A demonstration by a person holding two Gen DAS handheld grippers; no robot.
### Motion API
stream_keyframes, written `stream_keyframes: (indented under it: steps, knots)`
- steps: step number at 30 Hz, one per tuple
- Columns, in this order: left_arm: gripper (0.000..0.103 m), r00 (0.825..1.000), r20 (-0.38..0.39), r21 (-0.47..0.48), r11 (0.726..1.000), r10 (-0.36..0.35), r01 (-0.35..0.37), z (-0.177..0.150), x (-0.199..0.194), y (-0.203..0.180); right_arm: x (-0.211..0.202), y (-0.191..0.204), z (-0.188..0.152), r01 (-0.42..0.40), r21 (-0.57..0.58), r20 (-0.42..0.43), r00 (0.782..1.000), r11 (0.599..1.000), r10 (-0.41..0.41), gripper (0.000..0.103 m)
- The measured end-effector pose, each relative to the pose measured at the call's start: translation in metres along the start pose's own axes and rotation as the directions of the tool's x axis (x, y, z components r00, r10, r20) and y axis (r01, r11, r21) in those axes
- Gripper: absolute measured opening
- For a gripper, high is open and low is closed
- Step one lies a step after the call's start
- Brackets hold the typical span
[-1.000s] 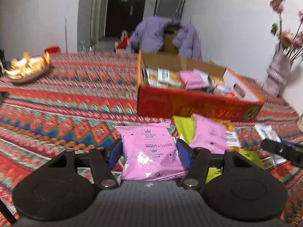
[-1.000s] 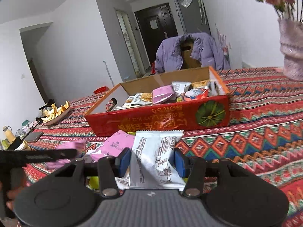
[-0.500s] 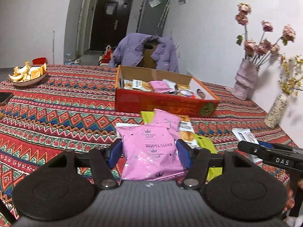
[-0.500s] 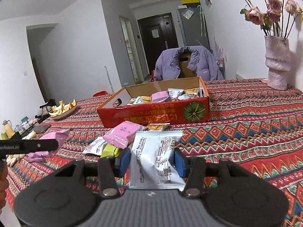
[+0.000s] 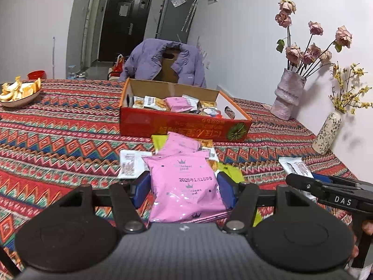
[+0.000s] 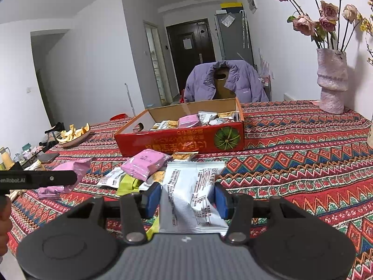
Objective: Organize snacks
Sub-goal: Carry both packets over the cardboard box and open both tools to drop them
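Left gripper (image 5: 184, 190): clamps pink packet (image 5: 186, 186), lengthwise toward box.
Right gripper (image 6: 187, 197): clamps white packet (image 6: 191, 196), likewise.
Box (image 6: 181, 140): holds assorted snack packets.

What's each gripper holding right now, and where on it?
Left gripper: pink snack packet, pinched across its side edges. Right gripper: white snack packet, likewise.

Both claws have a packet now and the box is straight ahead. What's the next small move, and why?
Probably carry both forward over the red box and stop above its open top before releasing. The left claw is shut on the pink packet and the right claw on the white packet, both short of the box, with loose snacks on the cloth between.
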State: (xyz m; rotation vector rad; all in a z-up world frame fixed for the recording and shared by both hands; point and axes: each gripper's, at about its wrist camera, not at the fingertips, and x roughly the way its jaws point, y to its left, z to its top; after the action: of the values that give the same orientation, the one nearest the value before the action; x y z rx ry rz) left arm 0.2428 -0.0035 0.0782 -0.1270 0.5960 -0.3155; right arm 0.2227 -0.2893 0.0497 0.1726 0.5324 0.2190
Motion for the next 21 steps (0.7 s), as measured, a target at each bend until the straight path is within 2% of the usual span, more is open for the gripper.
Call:
stream_keyframes:
  steps: [6, 11, 16, 21]
  knots:
    - [0.063, 1.000, 0.027, 0.004, 1.000, -0.011, 0.011, 0.038, 0.033, 0.002, 0.027, -0.011, 0.034, 0.002, -0.024, 0.011, 1.000, 1.000, -0.002, 0.048]
    - [0.063, 0.998, 0.064, 0.022, 1.000, 0.009, -0.011, 0.086, 0.074, 0.014, 0.072, -0.020, 0.088, -0.083, -0.024, 0.030, 0.996, 0.996, 0.084, 0.048]
    - [0.063, 1.000, 0.018, -0.016, 1.000, -0.001, 0.001, 0.129, 0.134, 0.034, 0.140, -0.019, 0.133, -0.134, -0.025, 0.002, 0.991, 0.991, 0.134, 0.048]
    - [0.063, 0.999, -0.044, -0.045, 0.999, 0.012, -0.014, 0.149, 0.197, 0.045, 0.219, -0.013, 0.155, -0.158, 0.003, -0.074, 0.985, 0.987, 0.158, 0.048]
